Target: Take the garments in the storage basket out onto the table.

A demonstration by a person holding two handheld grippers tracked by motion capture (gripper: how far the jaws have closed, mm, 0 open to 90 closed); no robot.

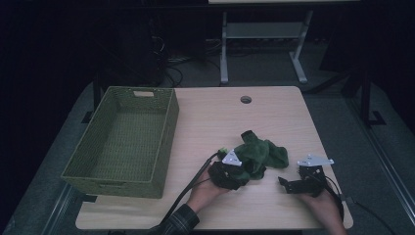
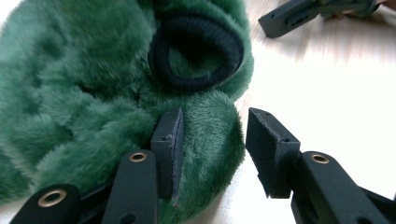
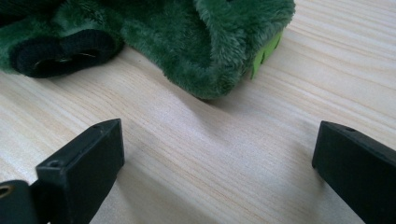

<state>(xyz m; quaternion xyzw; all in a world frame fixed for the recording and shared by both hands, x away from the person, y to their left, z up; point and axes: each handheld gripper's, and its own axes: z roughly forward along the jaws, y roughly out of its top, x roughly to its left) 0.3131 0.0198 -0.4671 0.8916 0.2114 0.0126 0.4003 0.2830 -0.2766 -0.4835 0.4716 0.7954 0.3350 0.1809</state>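
A crumpled green fleece garment [image 1: 259, 154] with a dark ribbed cuff [image 2: 196, 51] lies on the wooden table [image 1: 220, 117], right of centre. My left gripper [image 1: 242, 171] reaches into its near left edge. In the left gripper view, a fold of the fleece [image 2: 210, 126] sits between the jaws of the left gripper [image 2: 215, 149]. One pad rests against the pile and the other stands clear of it, so the grip is open. My right gripper [image 1: 286, 185] lies low on the table to the garment's right. Its jaws [image 3: 215, 163] are spread wide over bare wood, short of the fleece [image 3: 196, 37].
A green woven basket [image 1: 169, 132] with nothing in it stands at the table's left. A round cable hole [image 1: 246, 100] is near the far edge. A light green tag [image 3: 266, 51] pokes out from under the garment. A desk frame stands on the floor beyond.
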